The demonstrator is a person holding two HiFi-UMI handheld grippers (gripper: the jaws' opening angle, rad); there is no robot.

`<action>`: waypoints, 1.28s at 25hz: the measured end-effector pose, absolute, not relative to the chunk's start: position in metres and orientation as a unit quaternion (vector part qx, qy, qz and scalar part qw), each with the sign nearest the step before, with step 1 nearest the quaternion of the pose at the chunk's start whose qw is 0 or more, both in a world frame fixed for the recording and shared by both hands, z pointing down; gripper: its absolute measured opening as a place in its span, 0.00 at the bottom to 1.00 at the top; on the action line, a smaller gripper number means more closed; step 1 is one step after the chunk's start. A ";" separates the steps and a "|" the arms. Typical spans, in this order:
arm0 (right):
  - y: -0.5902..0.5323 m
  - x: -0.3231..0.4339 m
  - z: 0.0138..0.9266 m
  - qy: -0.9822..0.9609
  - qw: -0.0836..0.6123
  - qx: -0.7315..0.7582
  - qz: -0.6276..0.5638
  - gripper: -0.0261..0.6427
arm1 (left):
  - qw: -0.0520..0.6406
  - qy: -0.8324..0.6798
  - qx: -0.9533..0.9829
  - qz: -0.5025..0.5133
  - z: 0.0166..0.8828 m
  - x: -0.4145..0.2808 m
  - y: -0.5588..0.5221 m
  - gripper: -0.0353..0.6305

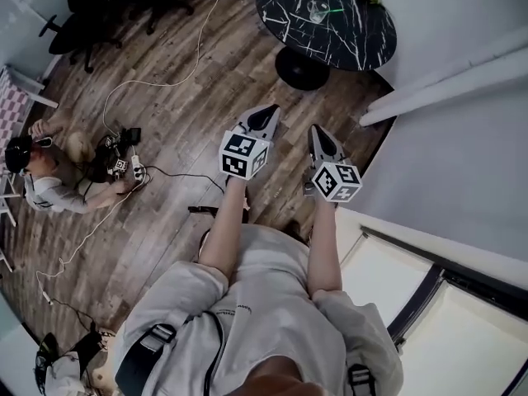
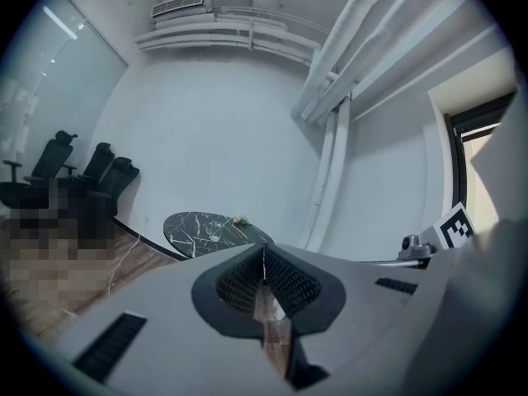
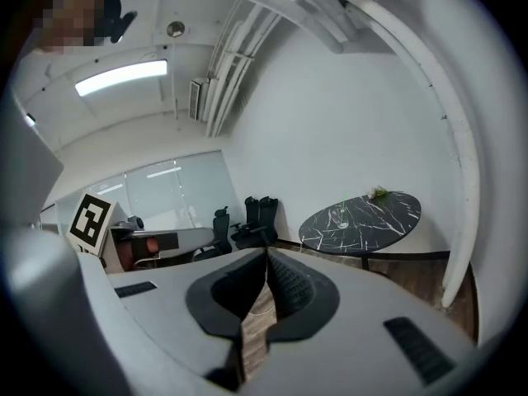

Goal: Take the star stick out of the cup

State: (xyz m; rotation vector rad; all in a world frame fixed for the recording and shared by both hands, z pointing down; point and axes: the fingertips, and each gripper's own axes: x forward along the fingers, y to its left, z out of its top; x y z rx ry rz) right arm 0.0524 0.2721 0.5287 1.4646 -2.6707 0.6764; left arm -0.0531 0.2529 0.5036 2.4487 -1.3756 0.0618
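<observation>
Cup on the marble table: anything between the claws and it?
Nothing visible. Only wood floor lies between the left claw, the right claw and the marble table, where the cup stands with the green stick in it. Cables run off to the left, out of that line. Both claws are shut and empty.

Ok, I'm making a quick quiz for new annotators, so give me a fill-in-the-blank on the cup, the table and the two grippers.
The stick in the glass cup is coloured ___.
That cup stands on a round marble table whose top is ___ with white veins.
The left gripper and the right gripper both have their jaws ___, with nothing between them.
Missing words: green; black; shut.
</observation>
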 end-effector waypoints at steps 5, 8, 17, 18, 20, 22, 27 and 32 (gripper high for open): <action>0.252 0.020 0.527 -0.850 0.025 0.486 0.202 0.09 | 0.171 -0.471 0.865 0.021 0.505 -0.089 0.234 0.09; 0.243 0.009 0.528 -0.846 0.033 0.495 0.195 0.09 | 0.167 -0.469 0.867 0.028 0.506 -0.105 0.226 0.09; 0.206 -0.004 0.536 -0.834 0.014 0.514 0.202 0.09 | 0.169 -0.463 0.868 0.052 0.522 -0.130 0.200 0.09; 0.201 -0.004 0.537 -0.833 0.014 0.514 0.205 0.09 | 0.168 -0.462 0.869 0.055 0.522 -0.131 0.195 0.09; 0.190 -0.006 0.537 -0.832 0.016 0.515 0.207 0.09 | 0.169 -0.459 0.870 0.062 0.521 -0.132 0.184 0.09; 0.176 -0.006 0.535 -0.832 0.019 0.515 0.205 0.09 | 0.175 -0.455 0.870 0.068 0.522 -0.132 0.171 0.09; 0.130 0.004 0.528 -0.825 0.011 0.529 0.196 0.09 | 0.167 -0.447 0.876 0.077 0.522 -0.120 0.133 0.09; 0.090 0.014 0.531 -0.815 0.012 0.547 0.193 0.09 | 0.157 -0.452 0.874 0.080 0.523 -0.113 0.090 0.09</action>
